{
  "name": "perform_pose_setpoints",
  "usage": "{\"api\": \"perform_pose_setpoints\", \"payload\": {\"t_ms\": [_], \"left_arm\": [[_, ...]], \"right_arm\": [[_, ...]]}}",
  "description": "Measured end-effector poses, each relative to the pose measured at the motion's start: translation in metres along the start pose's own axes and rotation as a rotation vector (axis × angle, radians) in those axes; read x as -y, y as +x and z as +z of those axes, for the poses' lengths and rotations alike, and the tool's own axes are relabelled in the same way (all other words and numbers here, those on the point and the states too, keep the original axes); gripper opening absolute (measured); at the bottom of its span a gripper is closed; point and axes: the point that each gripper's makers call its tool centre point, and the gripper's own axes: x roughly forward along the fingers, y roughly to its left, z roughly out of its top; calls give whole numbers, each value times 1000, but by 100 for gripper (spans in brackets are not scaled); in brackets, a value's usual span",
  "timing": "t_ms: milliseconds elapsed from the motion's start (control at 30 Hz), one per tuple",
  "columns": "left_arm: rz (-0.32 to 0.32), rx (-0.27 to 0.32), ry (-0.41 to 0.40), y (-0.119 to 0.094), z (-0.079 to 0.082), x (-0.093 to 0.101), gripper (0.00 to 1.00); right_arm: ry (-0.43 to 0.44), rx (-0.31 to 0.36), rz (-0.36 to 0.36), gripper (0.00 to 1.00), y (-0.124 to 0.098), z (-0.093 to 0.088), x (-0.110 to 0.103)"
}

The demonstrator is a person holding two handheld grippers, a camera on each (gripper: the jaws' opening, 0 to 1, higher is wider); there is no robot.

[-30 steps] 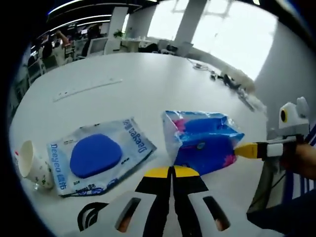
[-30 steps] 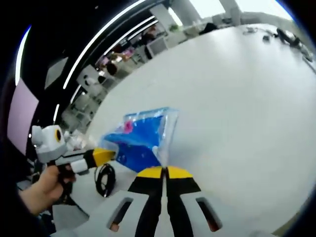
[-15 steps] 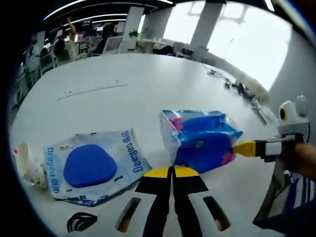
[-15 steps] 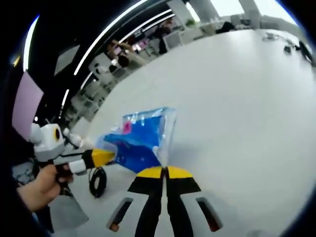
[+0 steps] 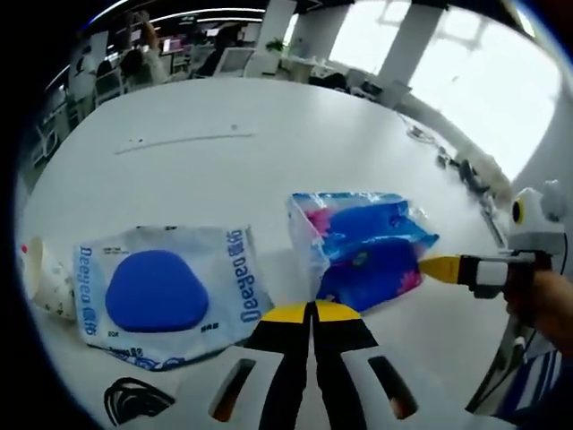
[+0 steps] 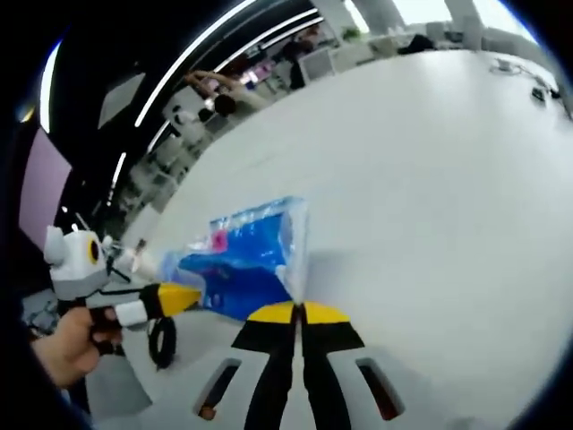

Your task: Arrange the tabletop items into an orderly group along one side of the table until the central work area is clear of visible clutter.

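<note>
Pinching blue packet, both claws.

The left gripper has two white jaws with black ends and yellow tips, rising from the bottom centre of the left gripper view; each white part carries a slanted oval slot. The right gripper looks the same at the bottom centre of the right gripper view. A hand at the right edge wraps a grey handle, and another hand shows at lower left.
</note>
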Motion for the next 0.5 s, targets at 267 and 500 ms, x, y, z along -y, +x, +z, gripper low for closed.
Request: {"api": "perform_pose_setpoints", "payload": {"t_ms": [267,500], "left_arm": [[16,-25,-33,11,-7,-6,0],[25,-27,-48,14,-5,-8,0]], "right_arm": [[12,-34,-9,0,12,-1,7],[11,-47,-15,0,18,-1,11]]}}
